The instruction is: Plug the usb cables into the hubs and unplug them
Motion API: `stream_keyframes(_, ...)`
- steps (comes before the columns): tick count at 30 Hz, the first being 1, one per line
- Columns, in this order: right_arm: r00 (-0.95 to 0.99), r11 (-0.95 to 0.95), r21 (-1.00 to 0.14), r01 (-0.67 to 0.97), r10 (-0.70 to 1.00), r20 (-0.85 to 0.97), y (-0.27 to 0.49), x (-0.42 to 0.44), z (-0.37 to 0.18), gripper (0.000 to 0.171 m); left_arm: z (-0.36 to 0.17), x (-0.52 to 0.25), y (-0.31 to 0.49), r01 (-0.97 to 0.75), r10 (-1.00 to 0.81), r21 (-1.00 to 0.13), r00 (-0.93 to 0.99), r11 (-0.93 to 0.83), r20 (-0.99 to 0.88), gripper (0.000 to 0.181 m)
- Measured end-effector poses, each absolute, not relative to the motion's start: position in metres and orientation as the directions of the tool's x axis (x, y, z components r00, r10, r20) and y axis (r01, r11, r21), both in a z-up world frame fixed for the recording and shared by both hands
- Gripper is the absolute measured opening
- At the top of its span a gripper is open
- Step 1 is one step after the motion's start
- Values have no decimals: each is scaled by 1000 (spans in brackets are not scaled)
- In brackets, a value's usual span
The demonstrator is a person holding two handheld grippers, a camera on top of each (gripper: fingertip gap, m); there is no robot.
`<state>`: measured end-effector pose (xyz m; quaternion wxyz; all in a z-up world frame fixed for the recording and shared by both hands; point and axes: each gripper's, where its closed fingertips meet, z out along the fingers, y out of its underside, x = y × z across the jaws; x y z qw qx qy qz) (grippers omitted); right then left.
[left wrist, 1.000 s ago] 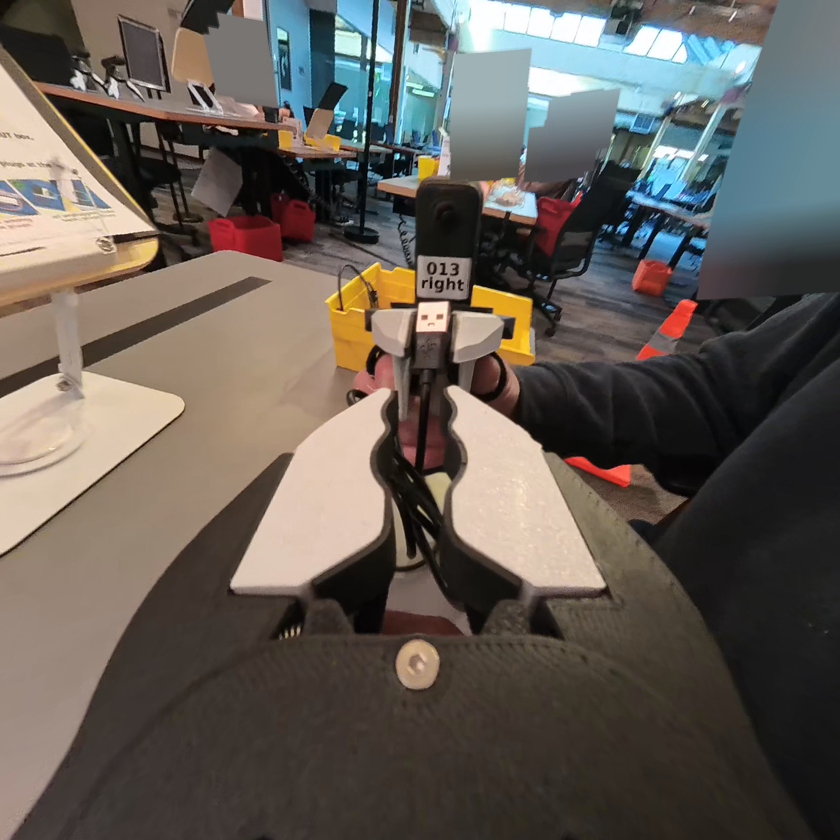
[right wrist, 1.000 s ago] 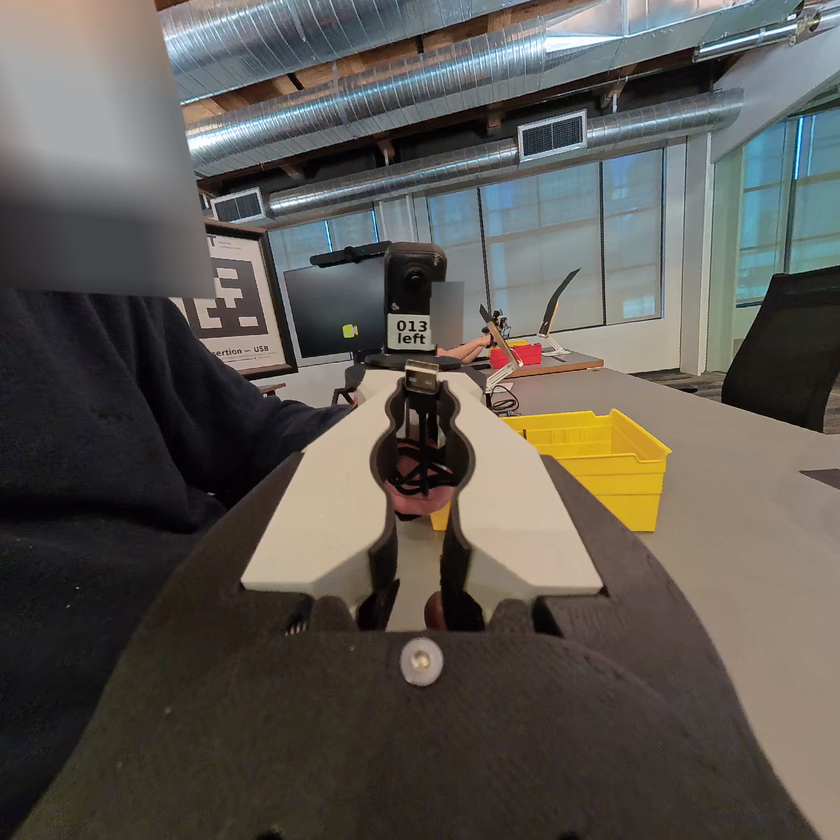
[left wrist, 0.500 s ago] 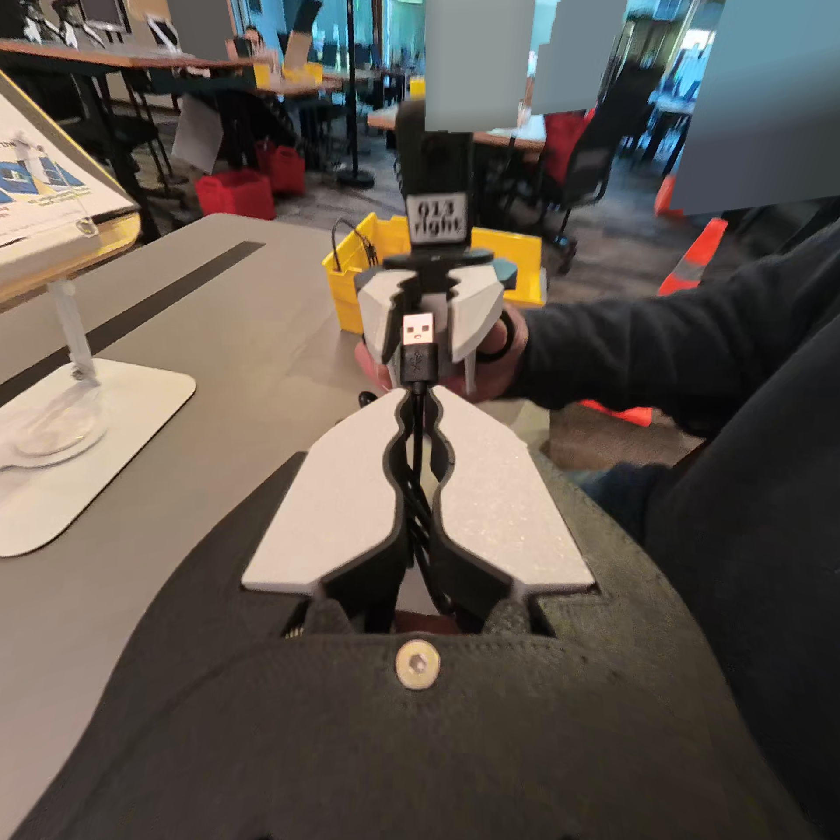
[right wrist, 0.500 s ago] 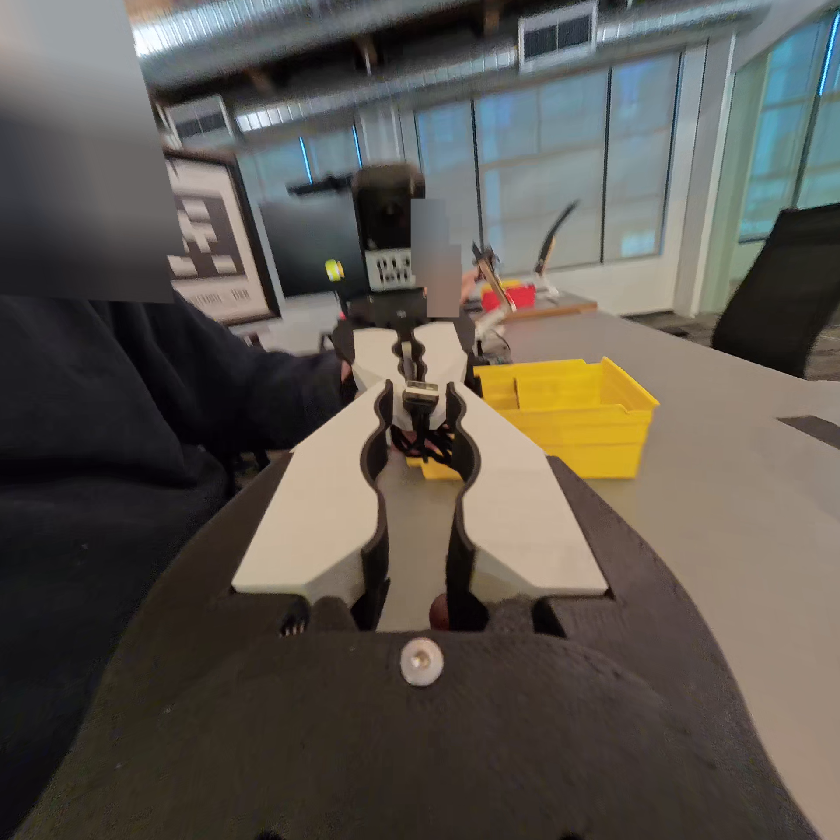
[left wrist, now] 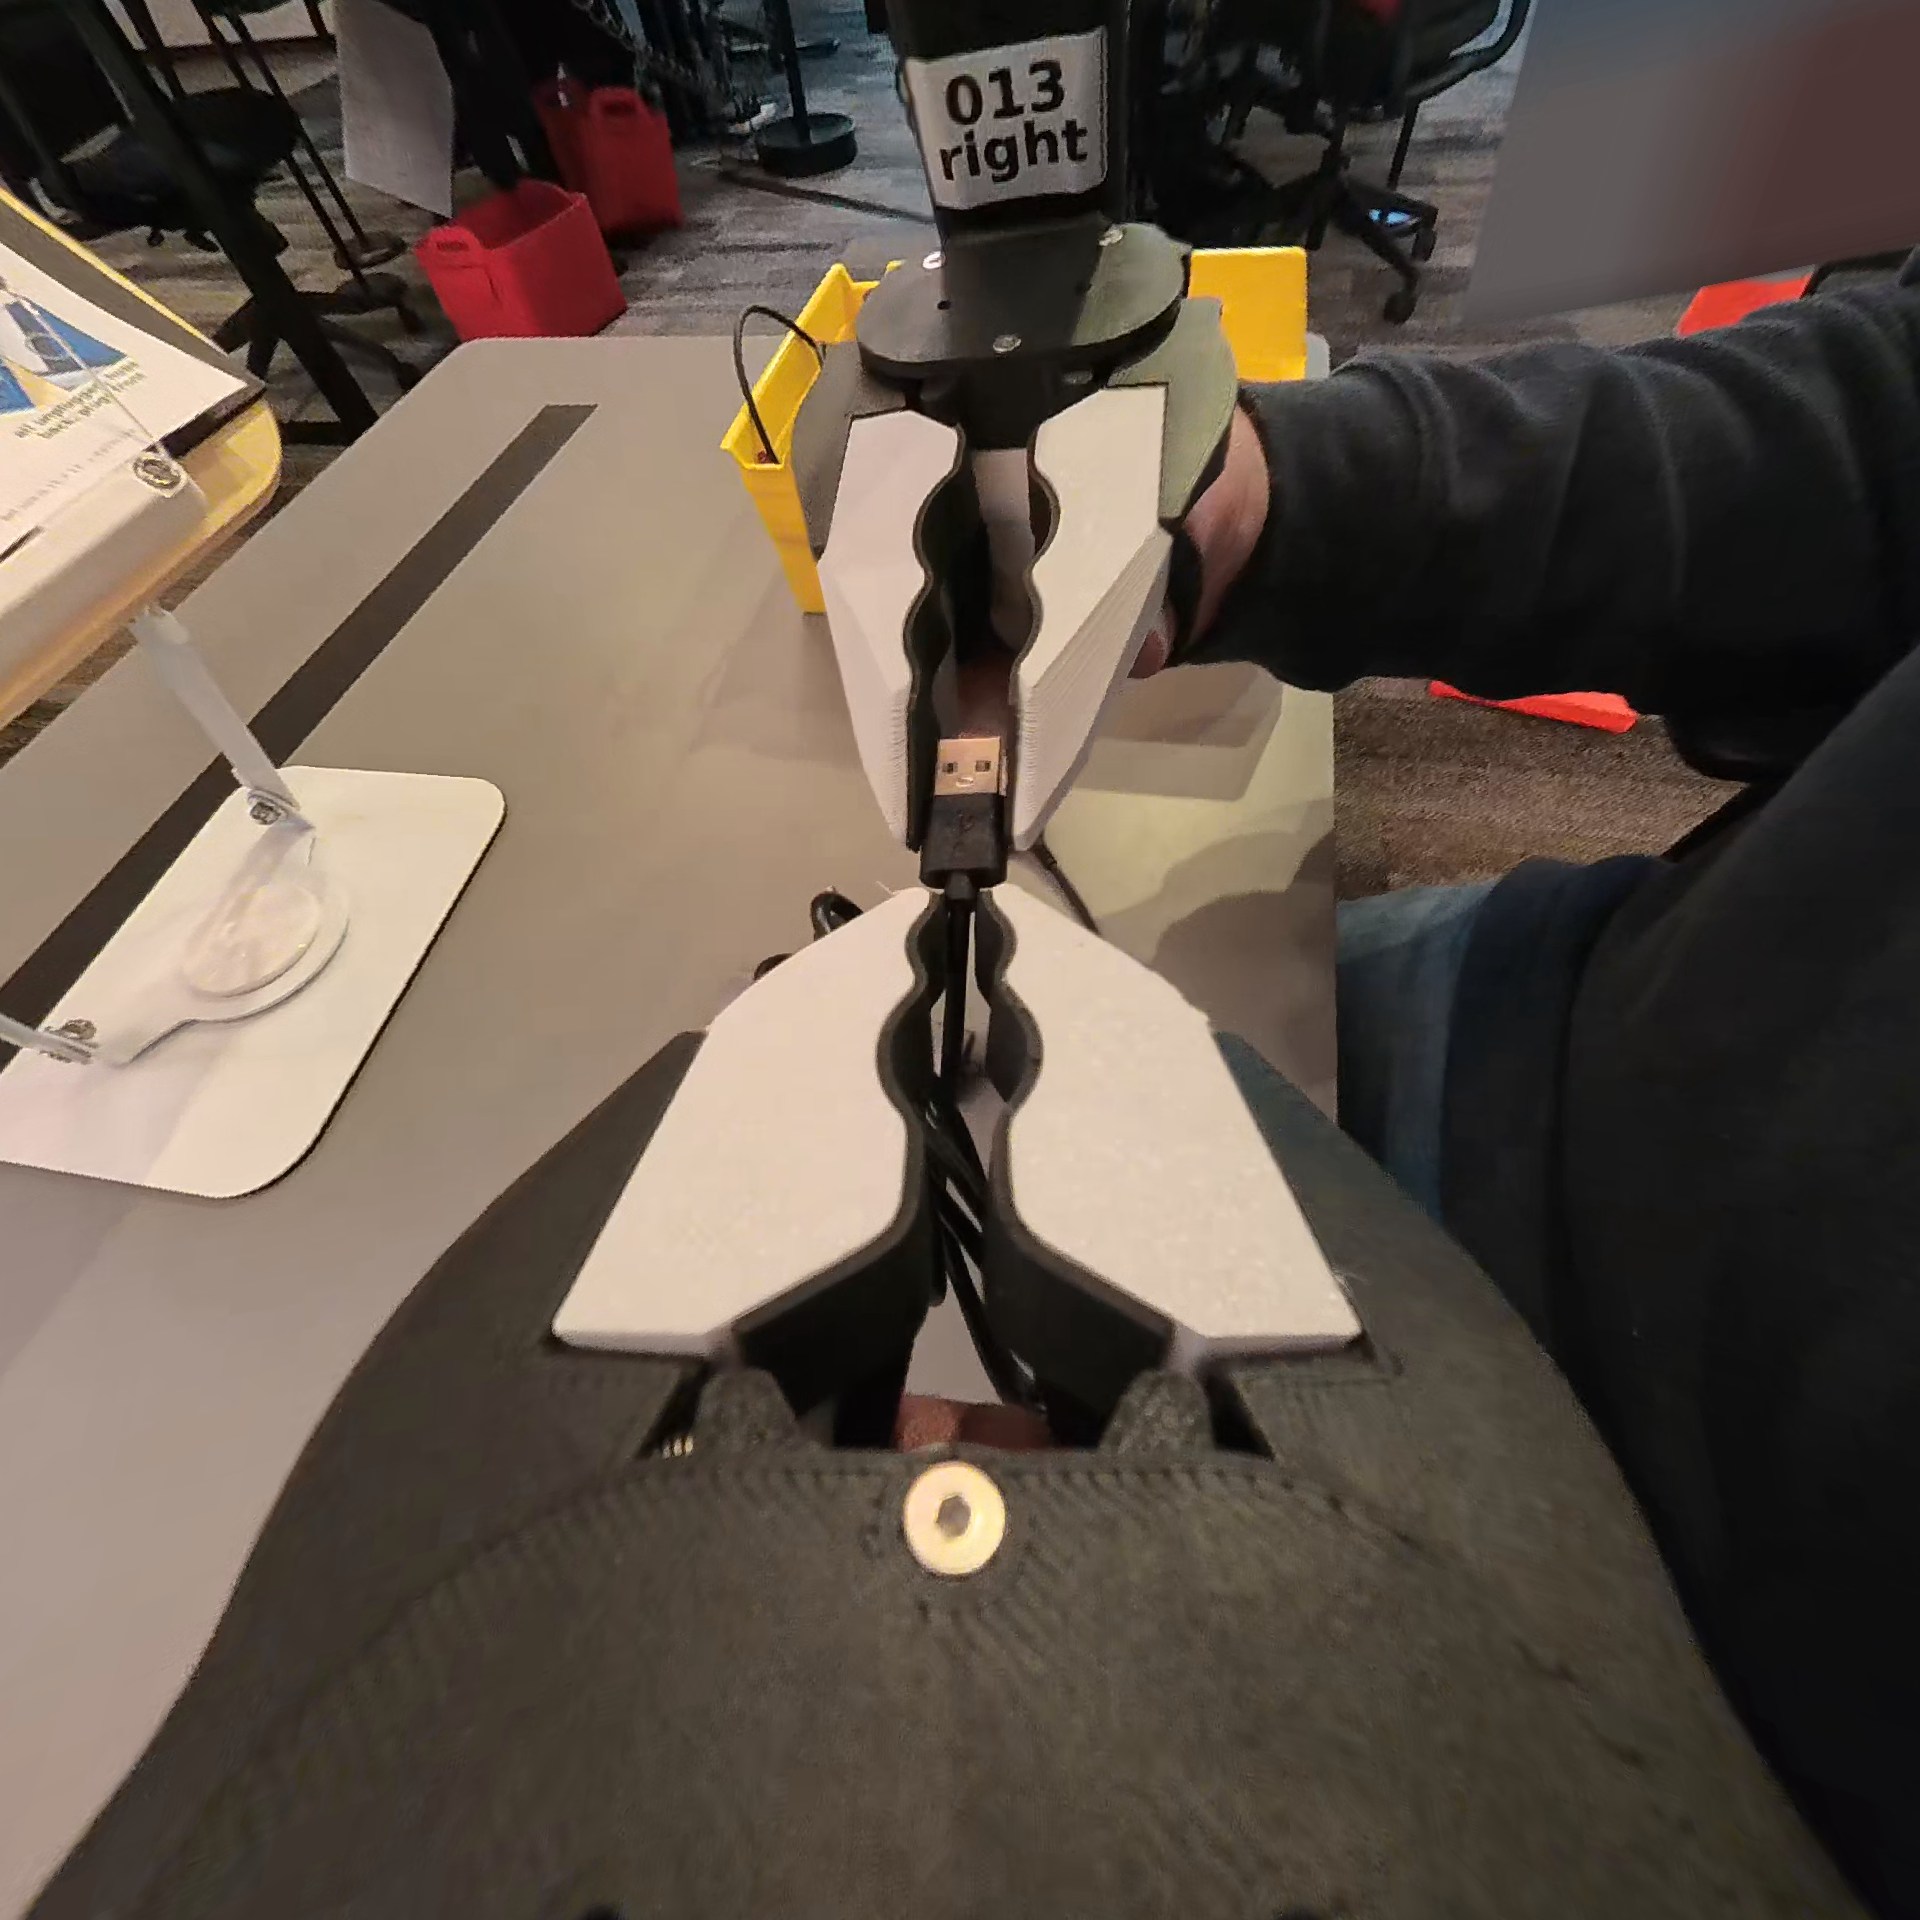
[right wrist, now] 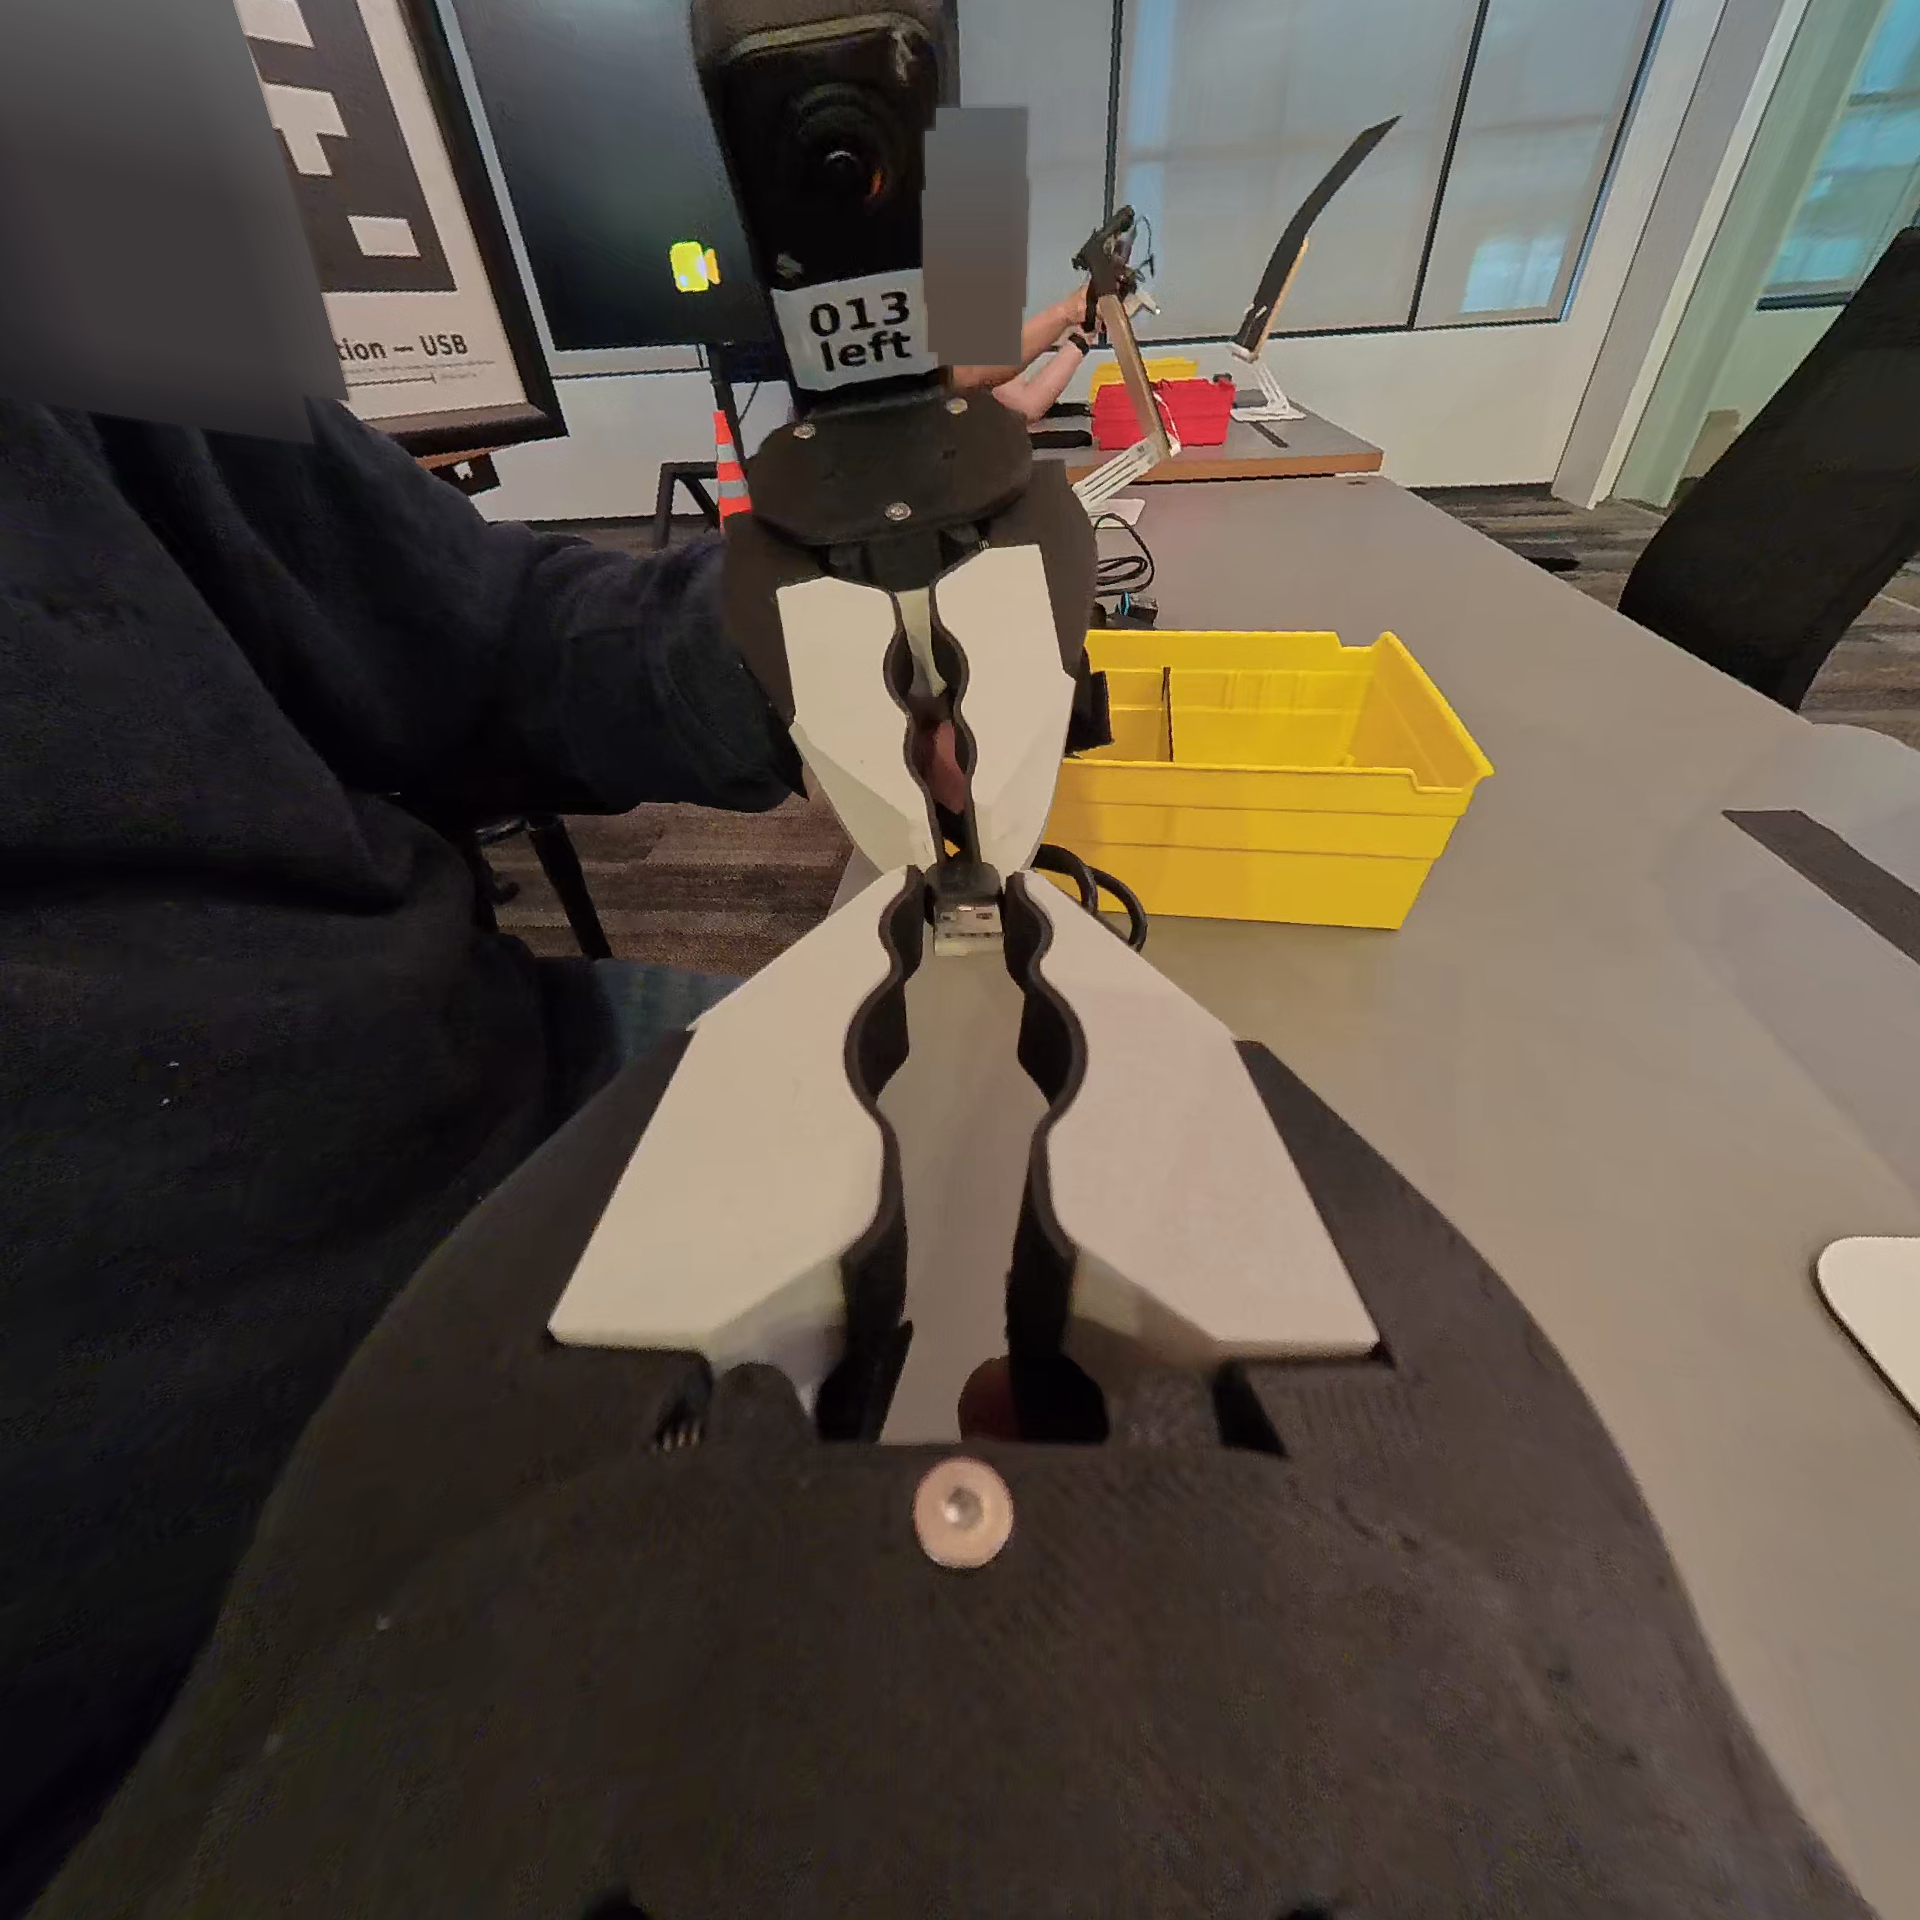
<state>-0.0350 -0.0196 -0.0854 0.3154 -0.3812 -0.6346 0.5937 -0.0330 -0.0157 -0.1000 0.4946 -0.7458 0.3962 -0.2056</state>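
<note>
USB cable (left wrist: 951, 1039) lower run hidden between left tool's (left wrist: 961, 899) fingers; yellow bin (left wrist: 774, 457) mostly hidden behind right tool (left wrist: 966, 821)

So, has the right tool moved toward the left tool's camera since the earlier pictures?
Yes. In the left wrist view the right tool now covers much of the yellow plastic bin behind it and reaches around the black USB plug; earlier it was farther off.

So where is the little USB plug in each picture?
Left wrist view: the USB plug sits in the middle, sticking out past the near tongs' tips toward the far tongs.
Right wrist view: the plug is centre, slightly above the middle, between the near tongs' tips.
Shared landmark: the yellow bin on the grey table.
</note>
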Motion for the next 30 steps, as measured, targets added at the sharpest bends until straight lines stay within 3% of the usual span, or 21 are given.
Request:
stream_keyframes(15,-526,-222,-967,-125,841,-125,-11,-34,-61,12,-81,-23,-8,93,-802,-977,559,-192,211,8)
stream_keyframes(25,-540,-307,-941,-144,821,-185,-10,-37,-58,11,-77,-29,-2,16,-738,-1000,675,-2,12,18)
stream_keyframes(30,-567,-381,-908,-177,793,-222,-12,-38,-54,11,-75,-26,-2,8,-720,-1000,694,29,-15,15)
